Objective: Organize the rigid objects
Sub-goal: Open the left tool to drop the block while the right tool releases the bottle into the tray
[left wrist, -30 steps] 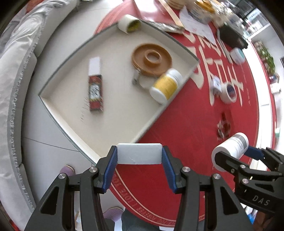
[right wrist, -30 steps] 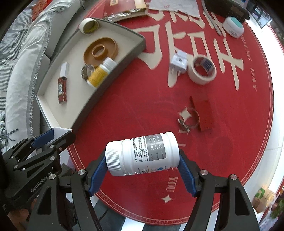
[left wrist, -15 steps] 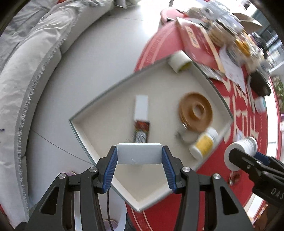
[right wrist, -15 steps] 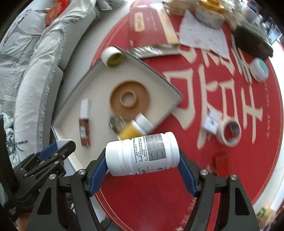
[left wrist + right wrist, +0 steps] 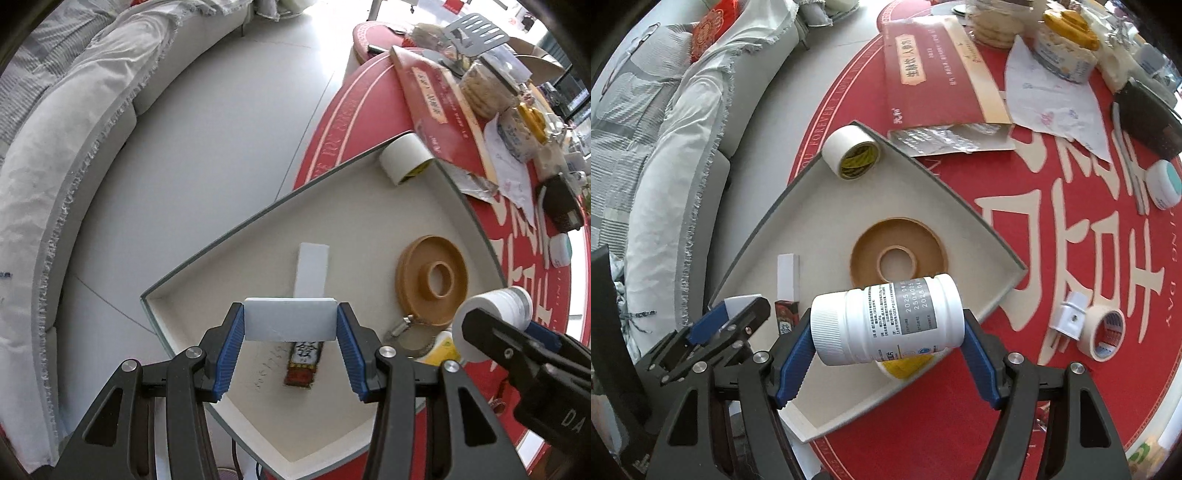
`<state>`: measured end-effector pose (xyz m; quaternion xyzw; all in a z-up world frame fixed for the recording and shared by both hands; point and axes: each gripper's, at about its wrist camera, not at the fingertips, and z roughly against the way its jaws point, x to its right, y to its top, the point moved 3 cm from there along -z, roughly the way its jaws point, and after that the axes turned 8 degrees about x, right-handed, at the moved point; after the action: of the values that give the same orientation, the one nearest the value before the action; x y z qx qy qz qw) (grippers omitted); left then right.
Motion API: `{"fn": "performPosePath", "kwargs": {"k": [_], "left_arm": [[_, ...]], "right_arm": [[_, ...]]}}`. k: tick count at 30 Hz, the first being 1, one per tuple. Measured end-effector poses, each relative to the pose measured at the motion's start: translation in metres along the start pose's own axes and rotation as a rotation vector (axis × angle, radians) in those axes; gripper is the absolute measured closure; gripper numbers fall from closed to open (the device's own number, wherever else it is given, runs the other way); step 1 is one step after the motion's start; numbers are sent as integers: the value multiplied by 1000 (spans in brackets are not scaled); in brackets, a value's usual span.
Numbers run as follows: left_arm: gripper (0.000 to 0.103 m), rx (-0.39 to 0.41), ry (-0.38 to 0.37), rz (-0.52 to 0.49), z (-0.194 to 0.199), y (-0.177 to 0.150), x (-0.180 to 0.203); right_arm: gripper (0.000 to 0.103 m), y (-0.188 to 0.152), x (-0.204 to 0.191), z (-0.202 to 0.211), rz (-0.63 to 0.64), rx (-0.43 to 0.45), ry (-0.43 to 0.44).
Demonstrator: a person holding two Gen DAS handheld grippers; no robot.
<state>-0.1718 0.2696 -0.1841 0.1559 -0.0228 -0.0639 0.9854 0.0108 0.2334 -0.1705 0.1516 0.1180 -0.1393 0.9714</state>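
Right wrist view: white bottle [image 5: 886,323] clamped sideways by right gripper [image 5: 888,345] at lower centre above tray [image 5: 964,206]; rolling risked once released.

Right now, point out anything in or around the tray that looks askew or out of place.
The tape roll sits tipped on its side, perched on the tray's far corner rim rather than flat inside. Past the tray, a crumpled foil wrapper lies on the red table. Nothing looks spilled or broken.

A home living room: grey sofa [image 5: 683,122] with cushions beside a cluttered red table [image 5: 1052,229].
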Motion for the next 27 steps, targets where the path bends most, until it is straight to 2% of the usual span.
{"fn": "performPosePath", "kwargs": {"k": [9,10,11,13,14,15,18,22,27], "left_arm": [[49,-44,30,34,-15,-10,-13],[44,-49,30,33,-17,-11,-13],[33,-53,35,30,-18,-12,-13],[23,-52,47,26,-19,-14,-14],[22,-50,54,30,-19,-15,-14],[20,-58,46,37,-20,-16,-15],[1,-87,22,51,-23,-21,-16],[0,-75,39,29,-19,-27,-14],[0,-98,17,-10,-11,-40,-1]], "right_arm": [[28,-2,-23,-28,44,-40,0],[28,-3,-24,-30,49,-43,-1],[28,-3,-25,-31,53,-44,-1],[28,-5,-25,-33,58,-59,12],[24,-7,-24,-33,56,-64,14],[14,-8,-22,-32,52,-61,8],[1,-12,-14,-24,39,-46,-6],[1,-17,-1,-15,11,-50,-21],[1,-37,22,0,-47,-44,-12]]}}
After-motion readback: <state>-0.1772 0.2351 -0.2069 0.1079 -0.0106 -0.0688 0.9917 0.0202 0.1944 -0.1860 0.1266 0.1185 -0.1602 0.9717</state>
